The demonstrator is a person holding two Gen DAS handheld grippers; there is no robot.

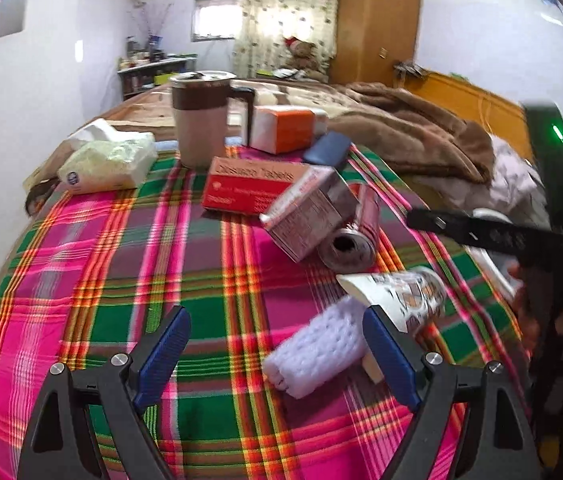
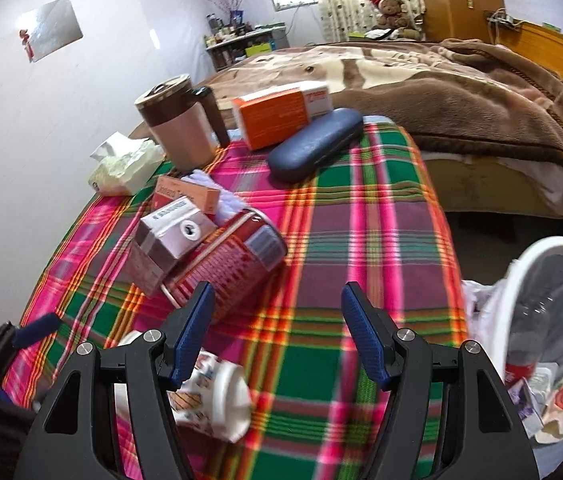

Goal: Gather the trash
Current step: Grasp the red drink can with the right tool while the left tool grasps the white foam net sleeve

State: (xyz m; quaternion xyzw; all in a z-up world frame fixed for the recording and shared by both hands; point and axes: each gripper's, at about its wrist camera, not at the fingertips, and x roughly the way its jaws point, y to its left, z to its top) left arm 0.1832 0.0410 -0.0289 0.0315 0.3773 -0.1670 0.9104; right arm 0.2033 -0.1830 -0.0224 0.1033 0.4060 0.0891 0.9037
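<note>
- Left wrist view: left gripper (image 1: 277,344) held above the pink, green and orange plaid cloth (image 1: 121,264), jaws set wide apart, nothing clamped.
- A white textured roll of tissue or cloth (image 1: 317,354) lies on the cloth between the blue fingertips (image 1: 163,350), nearer the right-hand one; contact cannot be confirmed.
- A printed white paper cup (image 1: 405,296) lies on its side just beyond the roll.
- Further back, a tipped grey-and-maroon carton (image 1: 305,216) leans against a red cylindrical can (image 1: 351,240) lying on its side; a flat red tablet box (image 1: 249,188) lies behind them.
- Right wrist view: right gripper (image 2: 277,332) also spread apart and empty, over bare cloth.
- Its left fingertip stands in front of the red can (image 2: 233,264); the paper cup (image 2: 217,396) lies below that finger.
- A white round trash bin (image 2: 549,256) stands off the right edge of the cloth, with wrappers and paper scraps inside.
- At the far end of the cloth: a pink-and-brown lidded travel mug (image 2: 179,128), an orange-and-white box (image 2: 277,116), a dark blue glasses case (image 2: 315,144), a pale green tissue pack (image 2: 125,168).
</note>
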